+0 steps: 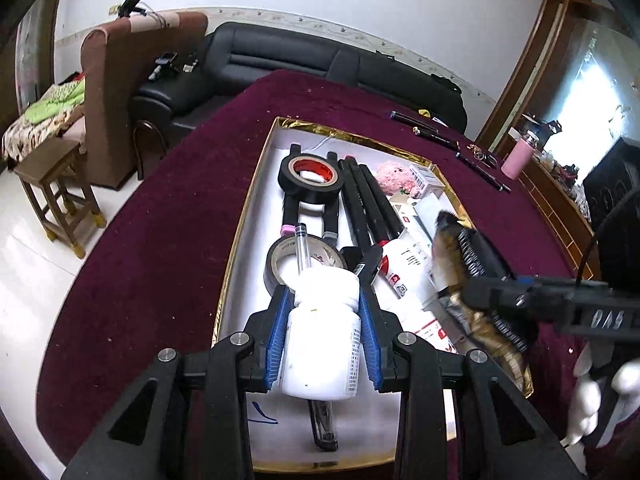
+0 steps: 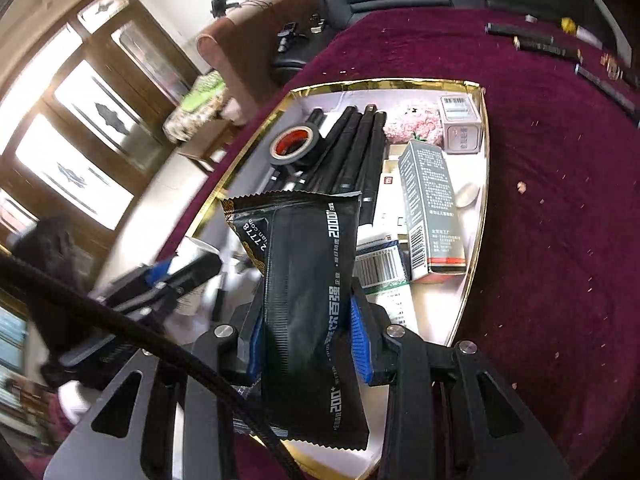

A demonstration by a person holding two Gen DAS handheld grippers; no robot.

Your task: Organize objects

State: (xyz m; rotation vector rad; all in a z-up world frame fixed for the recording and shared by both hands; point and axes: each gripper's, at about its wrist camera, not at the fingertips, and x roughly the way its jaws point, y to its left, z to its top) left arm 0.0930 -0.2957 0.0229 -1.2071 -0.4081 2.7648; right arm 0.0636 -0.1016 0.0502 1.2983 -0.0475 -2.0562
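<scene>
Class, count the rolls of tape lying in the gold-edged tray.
2. A black tape roll with a red core lies at the tray's far left; a second tape roll lies nearer, partly behind the white bottle. Others may be hidden.

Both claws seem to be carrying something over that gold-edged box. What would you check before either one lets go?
1. Left gripper squeezing the white bottle: ok.
2. Right gripper clamping the black packet: ok.
3. Both loads above the gold-edged box: ok.
4. Bare floor under the bottle: not ok, a tape roll and a pen lie there.
5. Height above the contents: cannot tell.
</scene>
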